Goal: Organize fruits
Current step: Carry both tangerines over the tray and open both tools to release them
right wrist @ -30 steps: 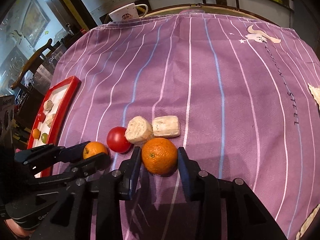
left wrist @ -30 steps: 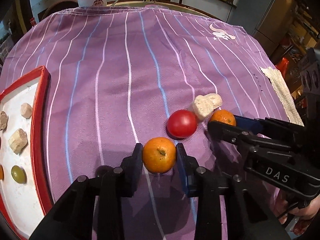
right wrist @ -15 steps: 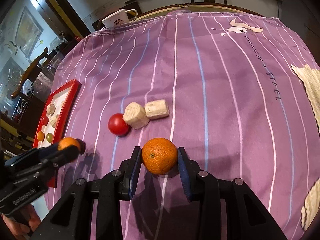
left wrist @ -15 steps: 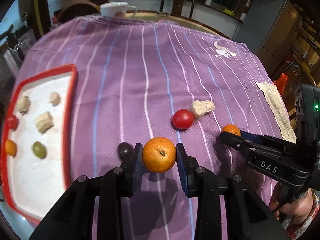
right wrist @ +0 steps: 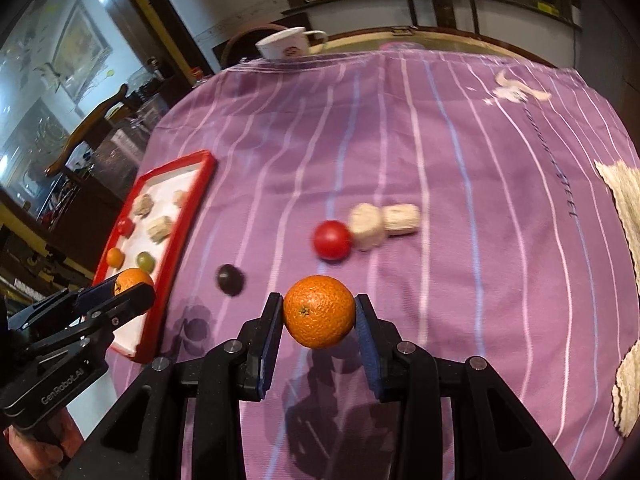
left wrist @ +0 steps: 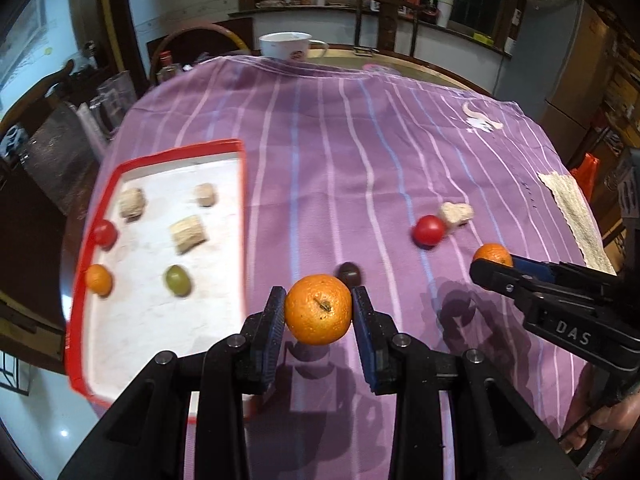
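Inside the red tray (left wrist: 160, 152) sit a grape (left wrist: 177, 280) and a tomato (left wrist: 105, 233); over the purple cloth (left wrist: 340, 160), the left gripper (left wrist: 319, 314) and right gripper (right wrist: 319, 312) each clamp an orange.

cup (left wrist: 285, 45): white, far table edge | cloth (left wrist: 340, 152): purple, striped | mat (left wrist: 573, 216): woven, right edge

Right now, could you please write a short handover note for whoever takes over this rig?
Left gripper: shut on an orange, held above the cloth beside the red tray.
Right gripper: shut on a second orange, also off the cloth.
Done: the tray holds a small orange fruit, a green grape, a red tomato and three pale chunks.
Left: set down both oranges; the tomato, dark grape and two pale chunks still lie on the cloth.
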`<state>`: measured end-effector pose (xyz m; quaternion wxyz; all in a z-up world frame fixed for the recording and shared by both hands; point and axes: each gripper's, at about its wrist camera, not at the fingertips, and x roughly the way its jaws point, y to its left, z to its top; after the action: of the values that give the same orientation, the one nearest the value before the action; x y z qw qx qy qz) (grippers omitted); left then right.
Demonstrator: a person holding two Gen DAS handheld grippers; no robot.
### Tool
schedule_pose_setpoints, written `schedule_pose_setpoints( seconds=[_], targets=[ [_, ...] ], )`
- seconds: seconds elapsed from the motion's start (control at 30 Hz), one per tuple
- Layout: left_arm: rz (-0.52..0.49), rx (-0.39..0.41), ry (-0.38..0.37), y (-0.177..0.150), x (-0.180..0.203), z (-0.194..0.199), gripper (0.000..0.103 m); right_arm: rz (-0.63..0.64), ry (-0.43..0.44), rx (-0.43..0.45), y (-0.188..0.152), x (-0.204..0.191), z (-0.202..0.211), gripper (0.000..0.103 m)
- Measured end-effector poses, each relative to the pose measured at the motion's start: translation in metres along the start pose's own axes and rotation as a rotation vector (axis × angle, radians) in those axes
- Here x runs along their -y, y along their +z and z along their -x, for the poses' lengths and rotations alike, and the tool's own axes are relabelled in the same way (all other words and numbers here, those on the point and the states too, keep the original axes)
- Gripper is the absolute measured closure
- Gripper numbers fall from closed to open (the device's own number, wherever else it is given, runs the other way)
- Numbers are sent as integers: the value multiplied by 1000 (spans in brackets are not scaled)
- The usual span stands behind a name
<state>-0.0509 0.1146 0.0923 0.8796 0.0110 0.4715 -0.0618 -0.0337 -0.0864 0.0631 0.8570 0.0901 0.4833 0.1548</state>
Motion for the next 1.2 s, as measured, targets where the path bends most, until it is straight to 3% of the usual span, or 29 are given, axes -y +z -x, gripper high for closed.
schedule_pose_setpoints(
  seconds=[0.6,1.2],
  targets=[
    [155,-9,70,-28,-123,13,71,191,61,-23,-6,-140,-25,63],
    [262,-78,98,-42,-185,-16,71,364,60,-88,-3,-224,-70,63]
  ],
)
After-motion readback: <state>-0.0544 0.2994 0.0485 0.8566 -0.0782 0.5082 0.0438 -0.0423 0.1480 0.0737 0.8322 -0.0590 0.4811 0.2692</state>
